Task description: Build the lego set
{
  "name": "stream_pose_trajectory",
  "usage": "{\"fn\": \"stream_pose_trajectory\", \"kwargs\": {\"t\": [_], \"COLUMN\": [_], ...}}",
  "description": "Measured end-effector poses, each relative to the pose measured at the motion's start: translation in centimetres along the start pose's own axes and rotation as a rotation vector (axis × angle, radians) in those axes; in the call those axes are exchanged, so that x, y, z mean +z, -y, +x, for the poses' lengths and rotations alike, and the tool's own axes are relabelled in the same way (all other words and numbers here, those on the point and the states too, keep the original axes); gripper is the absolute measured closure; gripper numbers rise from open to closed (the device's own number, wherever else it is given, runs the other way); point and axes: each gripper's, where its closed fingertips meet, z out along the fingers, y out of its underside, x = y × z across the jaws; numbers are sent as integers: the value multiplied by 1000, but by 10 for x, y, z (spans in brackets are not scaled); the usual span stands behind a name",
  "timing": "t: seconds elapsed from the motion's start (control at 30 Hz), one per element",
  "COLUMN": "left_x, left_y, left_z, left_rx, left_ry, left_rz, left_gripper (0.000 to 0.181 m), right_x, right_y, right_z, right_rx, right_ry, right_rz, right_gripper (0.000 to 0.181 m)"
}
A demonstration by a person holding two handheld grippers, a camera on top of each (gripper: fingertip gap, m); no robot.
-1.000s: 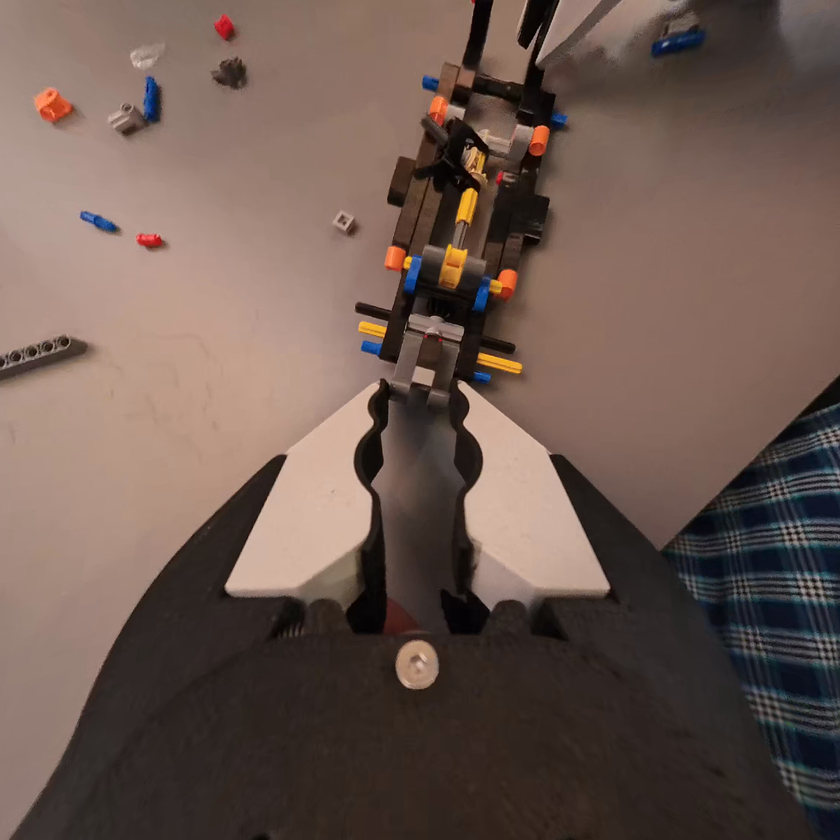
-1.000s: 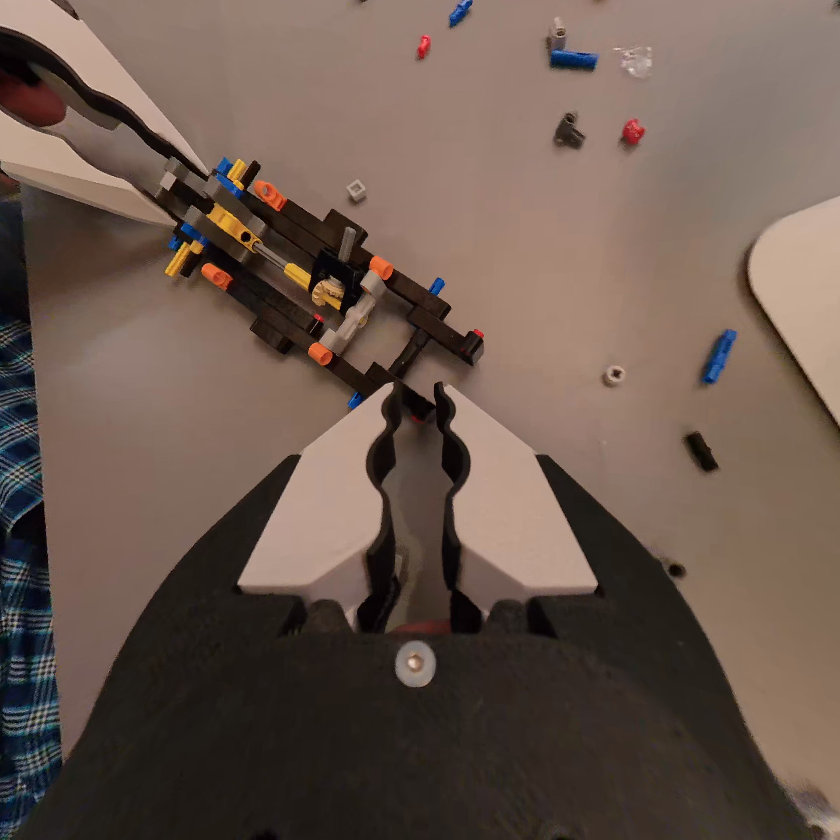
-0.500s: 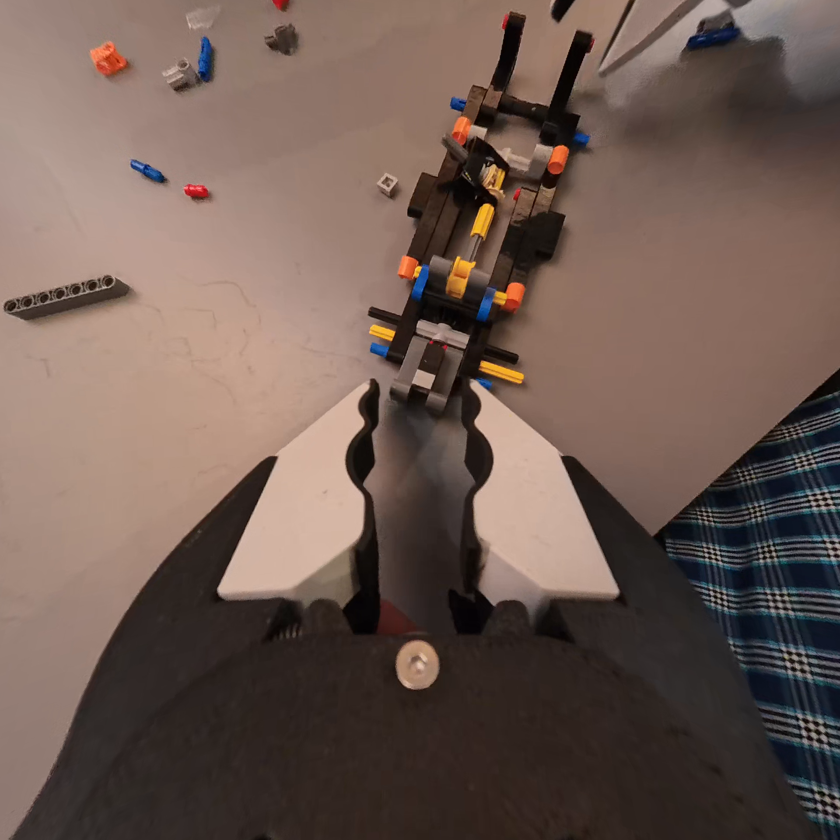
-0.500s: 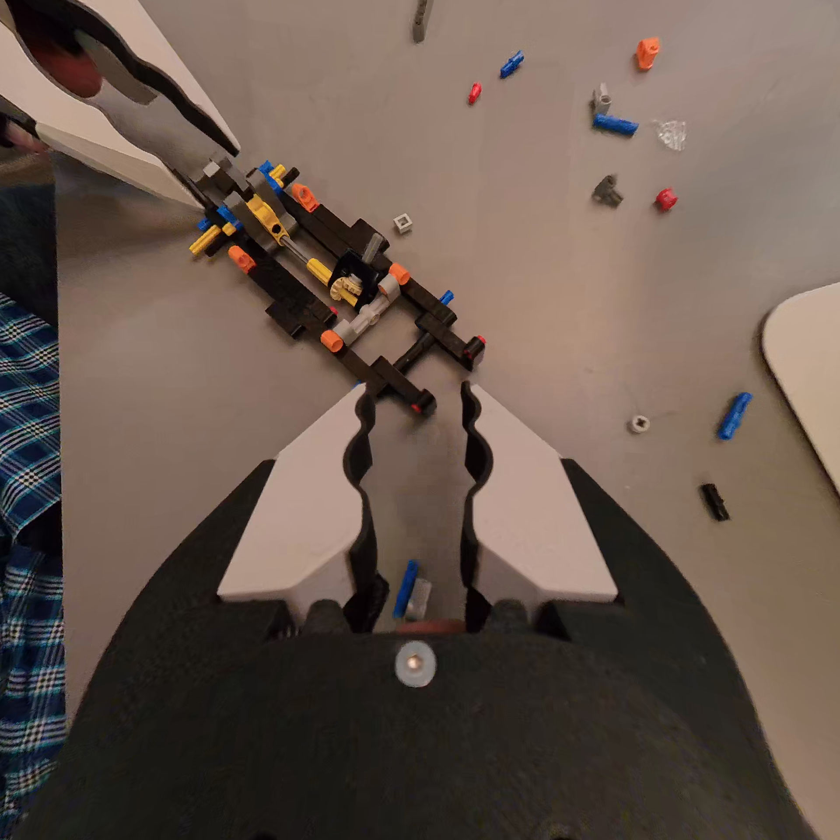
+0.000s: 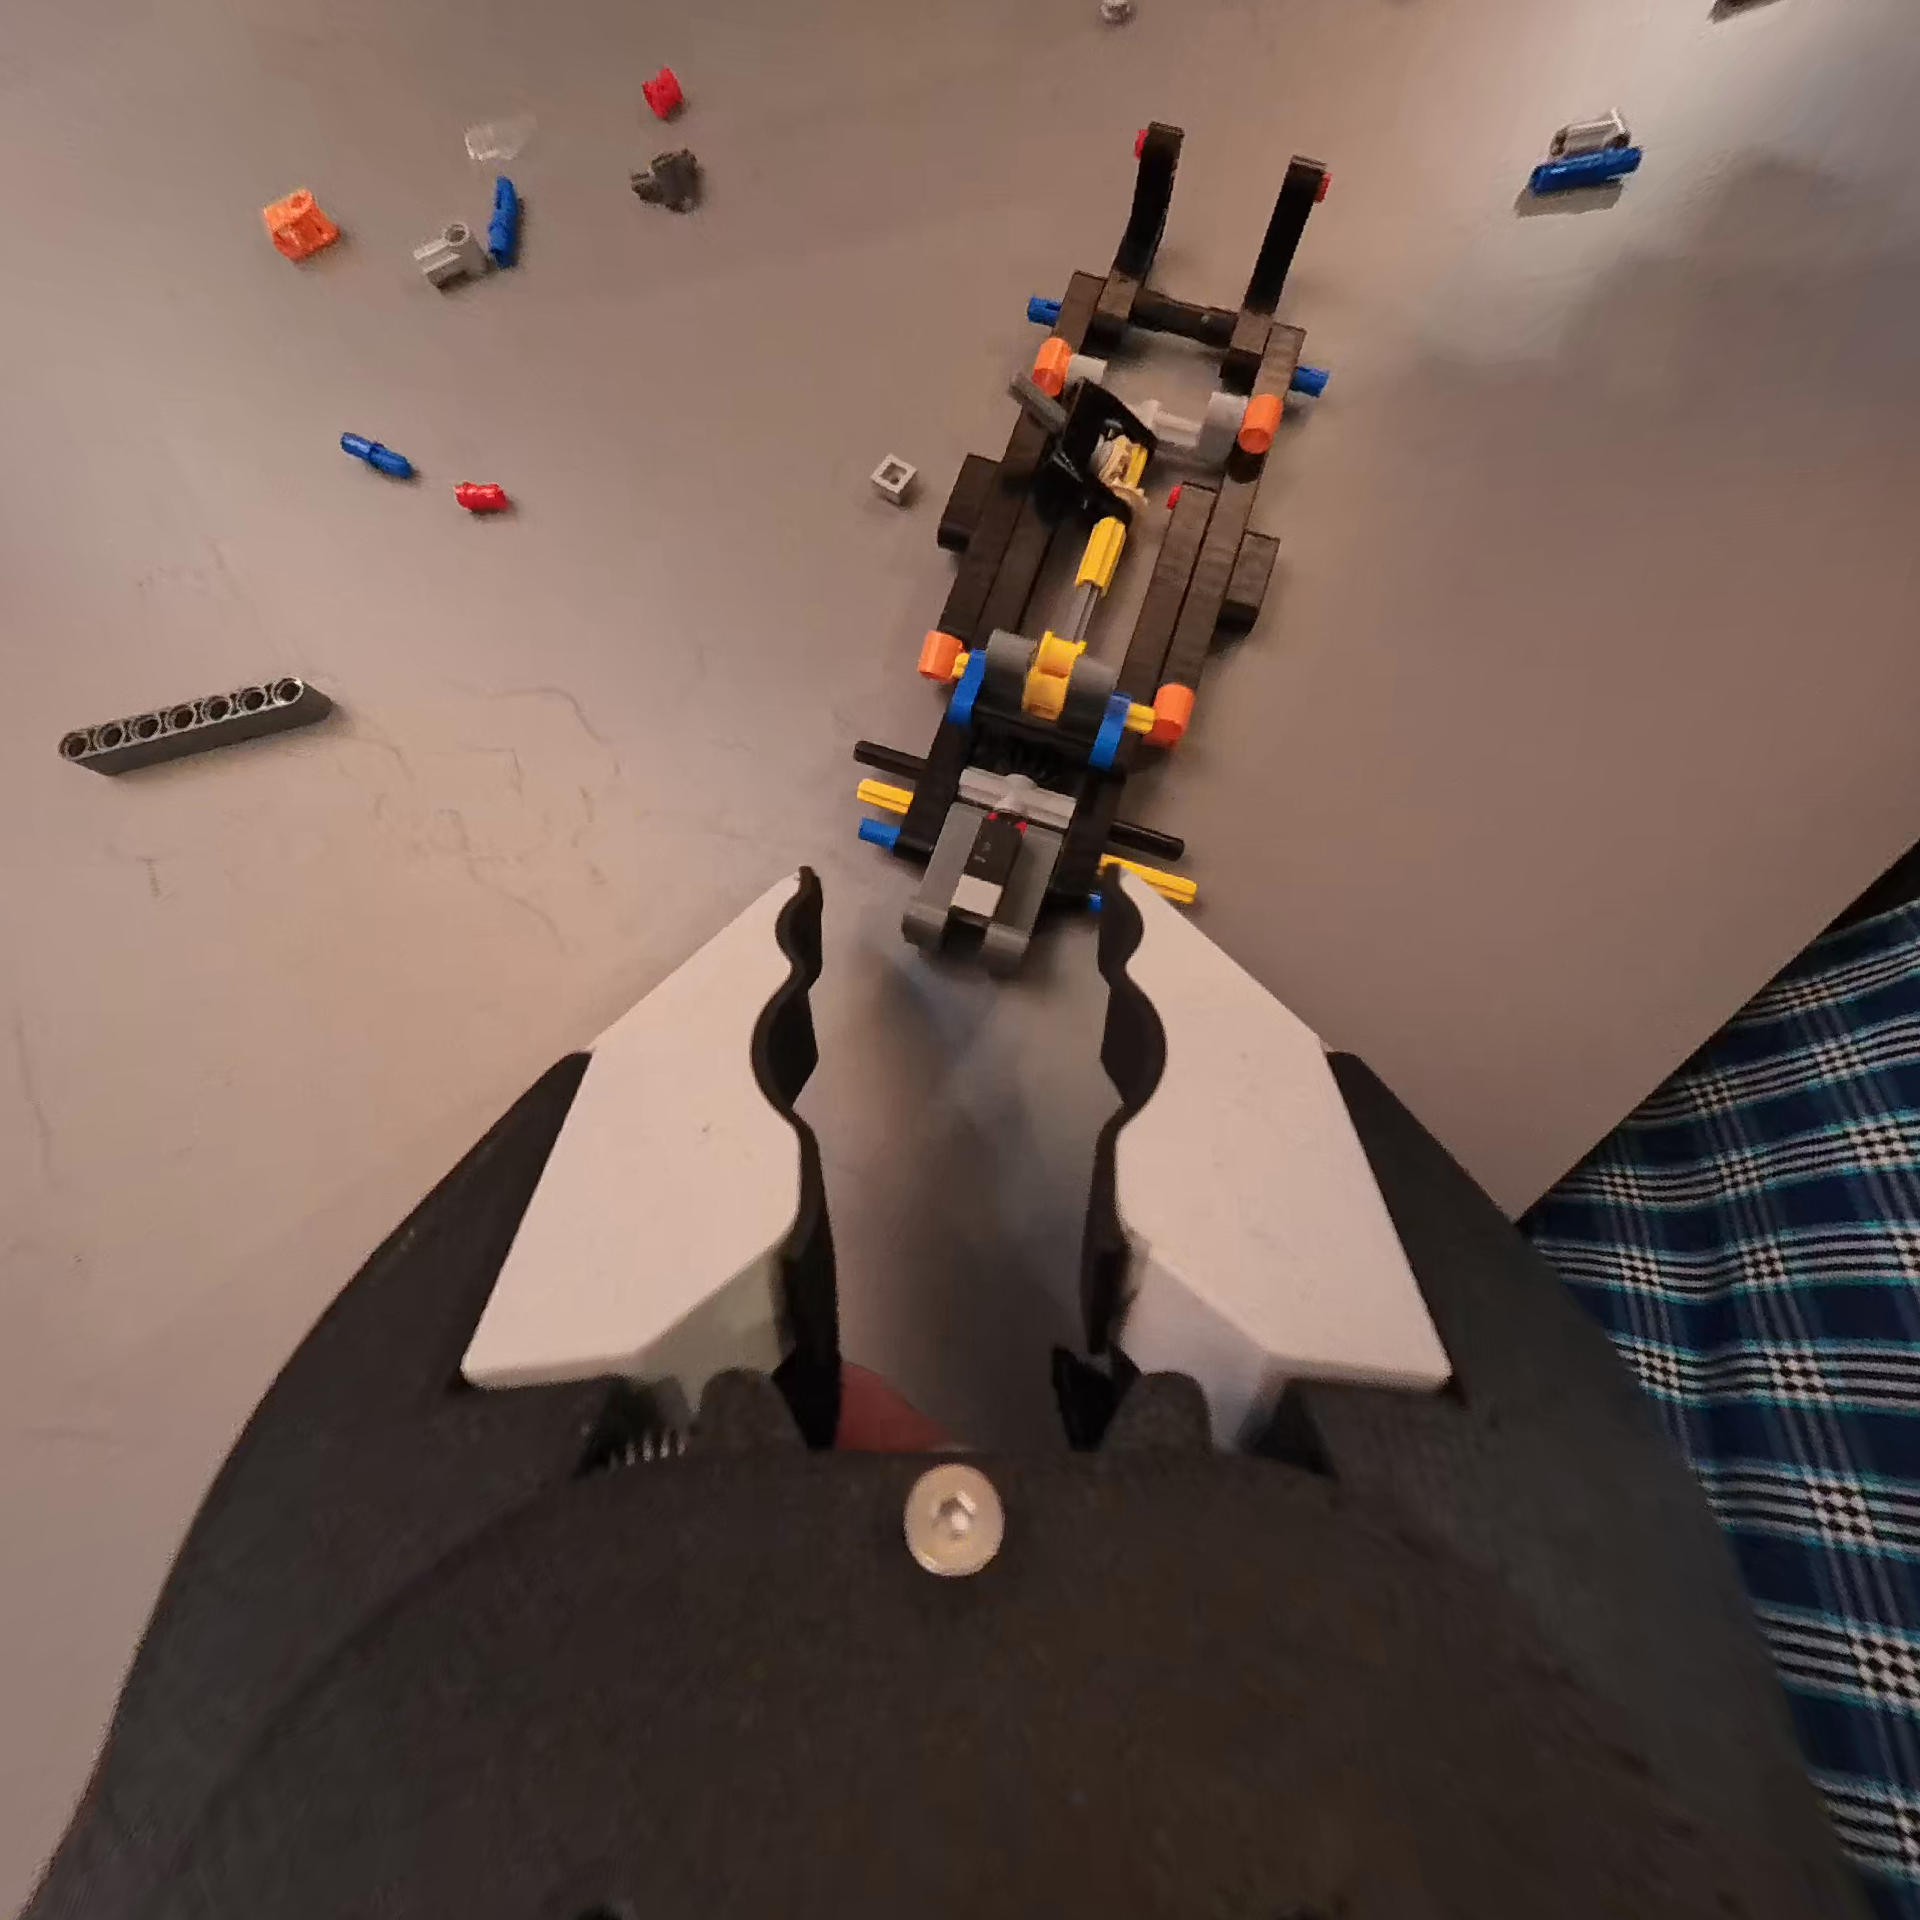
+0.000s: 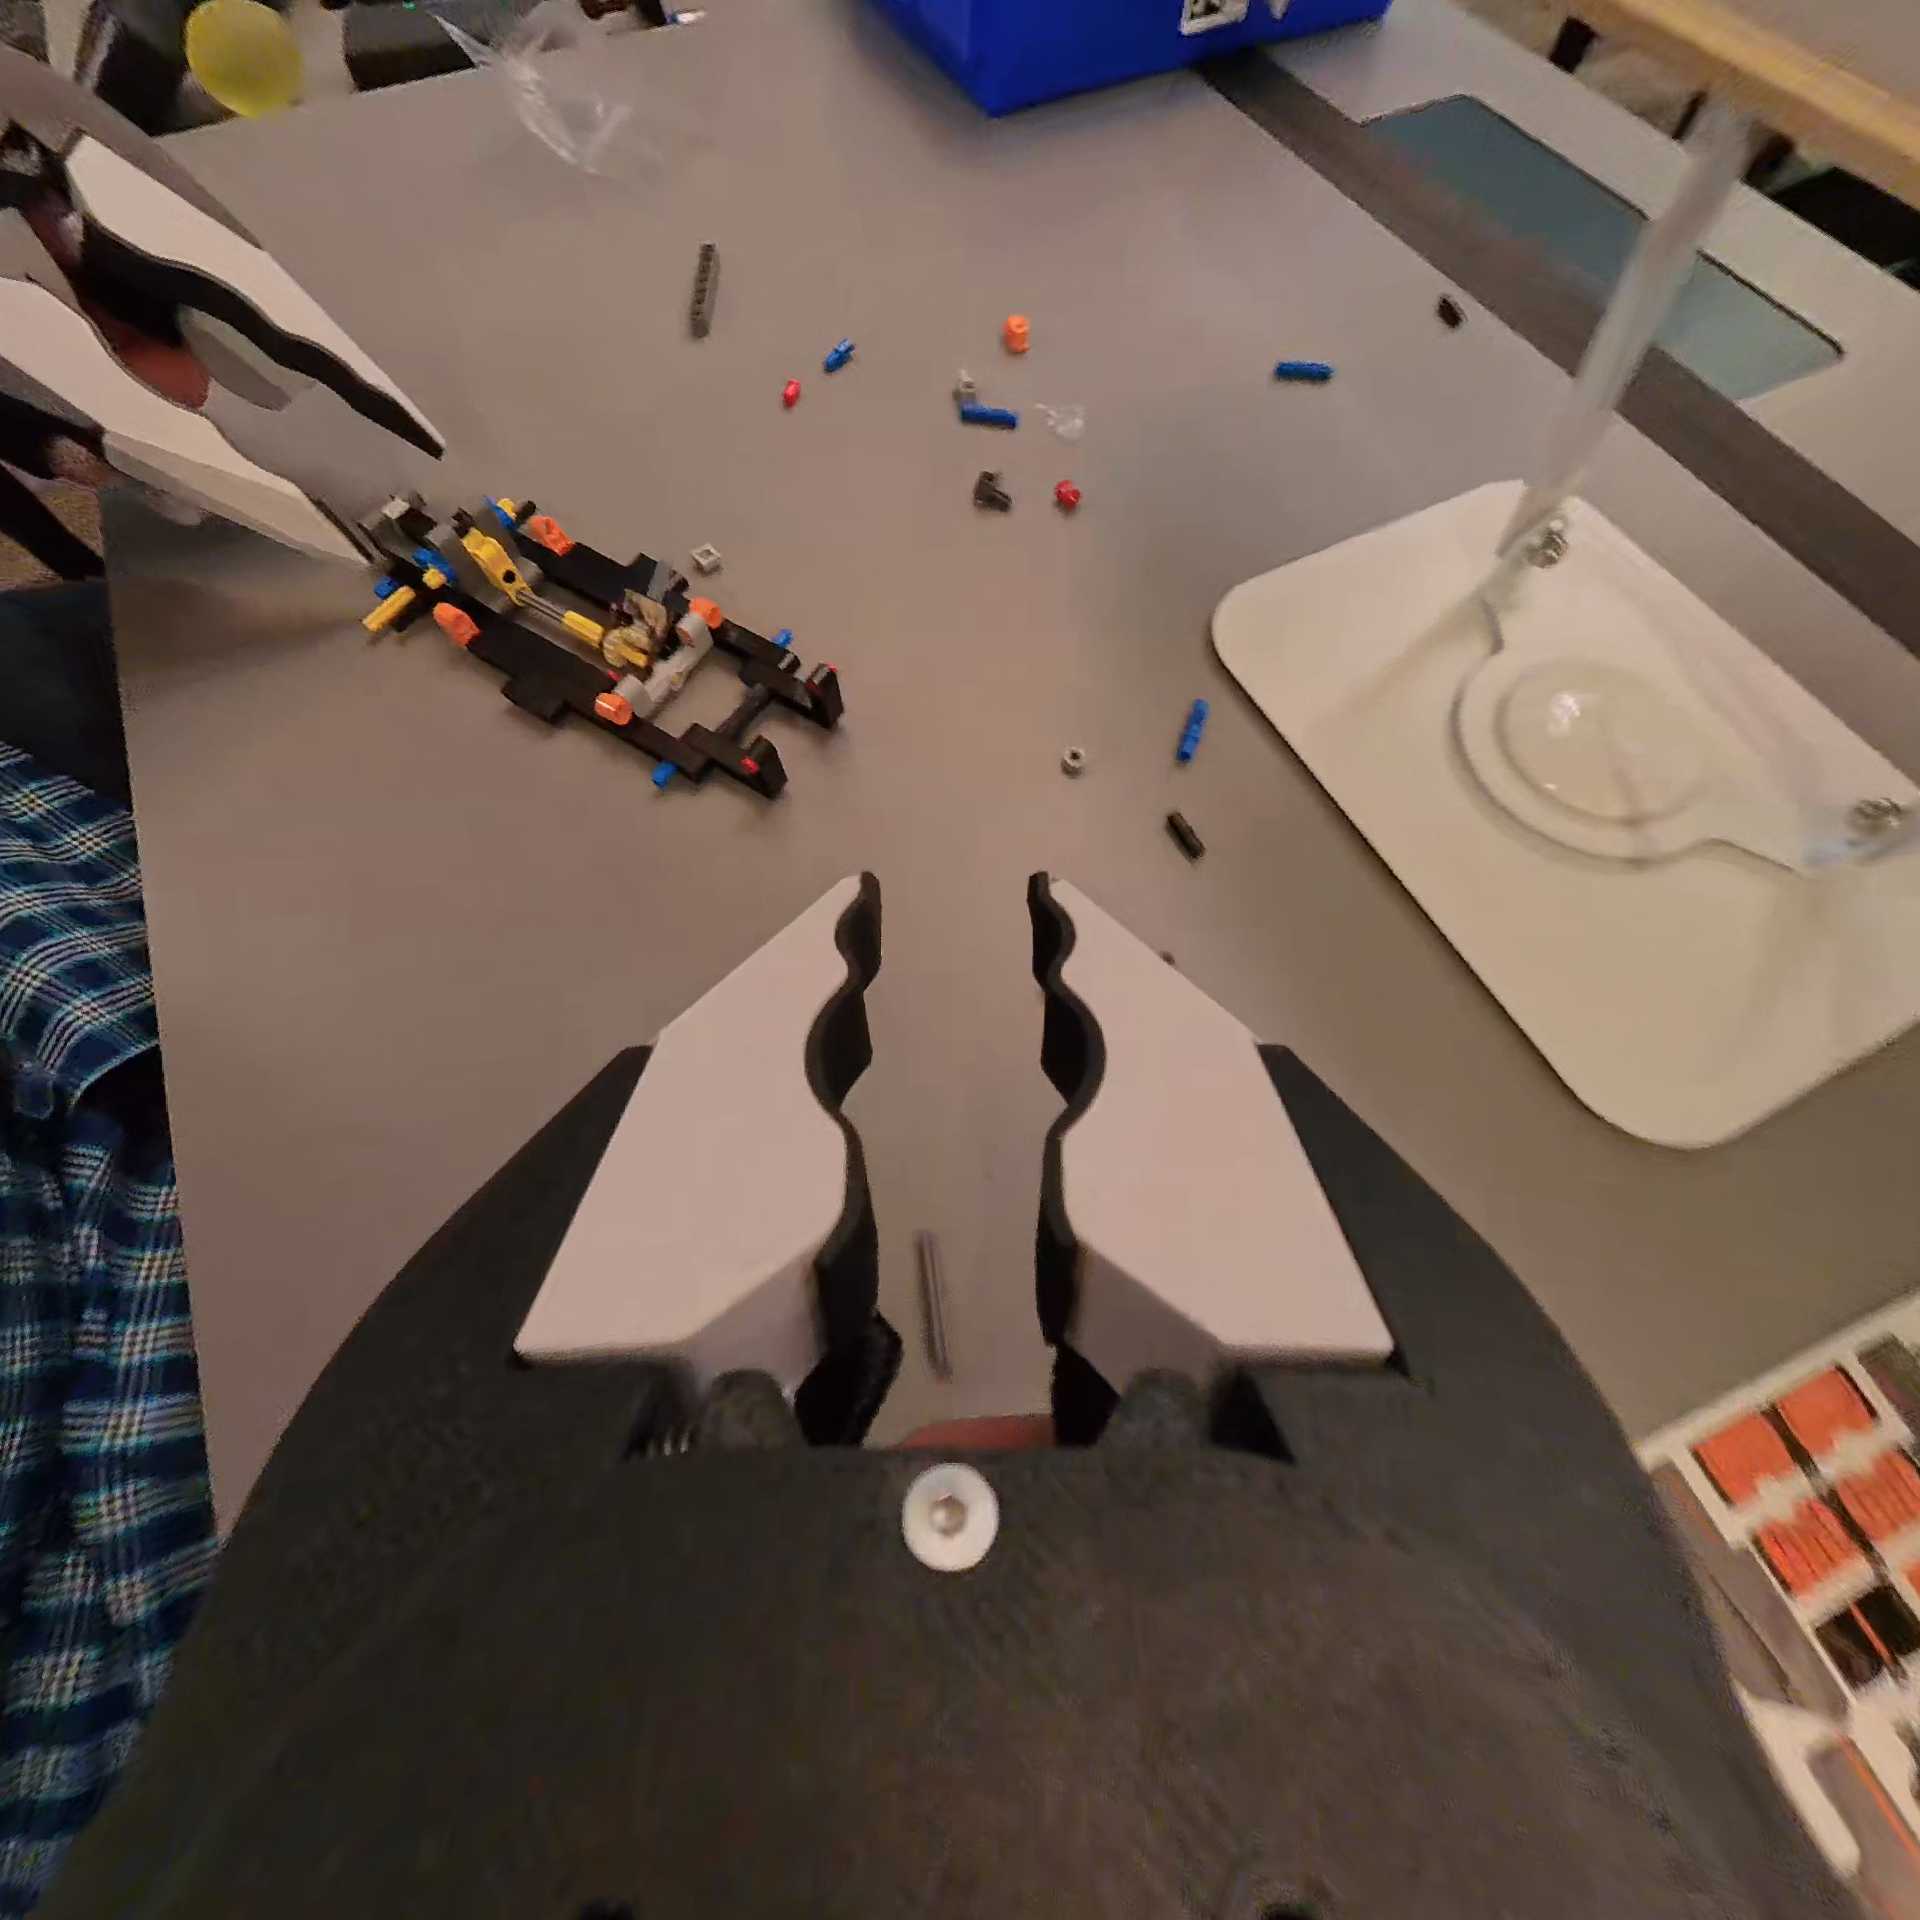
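Observation:
The black lego chassis [image 5: 1101,582], with orange, blue and yellow pins, lies flat on the grey table [image 5: 520,935]. My left gripper [image 5: 956,894] is open. Its tips stand on either side of the chassis's grey near end [image 5: 966,914] with gaps on both sides. My right gripper [image 6: 954,883] is open and empty, held above the table well back from the chassis [image 6: 613,644]. The left gripper [image 6: 400,504] also shows in the right wrist view at the chassis's far-left end. A thin grey axle [image 6: 932,1299] lies on the table between the right fingers.
Loose parts are scattered: a long grey beam [image 5: 192,722], an orange piece [image 5: 299,221], blue pins [image 6: 1193,727], a red piece [image 6: 1066,494]. A white stand base [image 6: 1558,883] sits at the right, a blue box [image 6: 1091,42] at the back. A plaid sleeve [image 5: 1766,1247] is at the table edge. The grippers' ends are close to 30 centimeters from one another. The thin grey axle [image 6: 932,1299] lies some 11 centimeters from my right tips, 30 centimeters from my left tips.
The left gripper has opened off the chassis's grey end. The right gripper has opened, let go of the chassis's far end, and drawn back and up.

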Motion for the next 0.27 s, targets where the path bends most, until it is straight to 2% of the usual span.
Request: {"fn": "stream_pose_trajectory", "kwargs": {"t": [0.27], "left_x": [6], "left_y": [1], "left_z": [10], "left_rx": [41], "left_ry": [-28], "left_rz": [-11], "left_gripper": [118], "right_x": [-39], "right_y": [-43], "right_z": [21], "right_rx": [63], "right_ry": [-64], "right_rz": [-78], "right_gripper": [147]}}
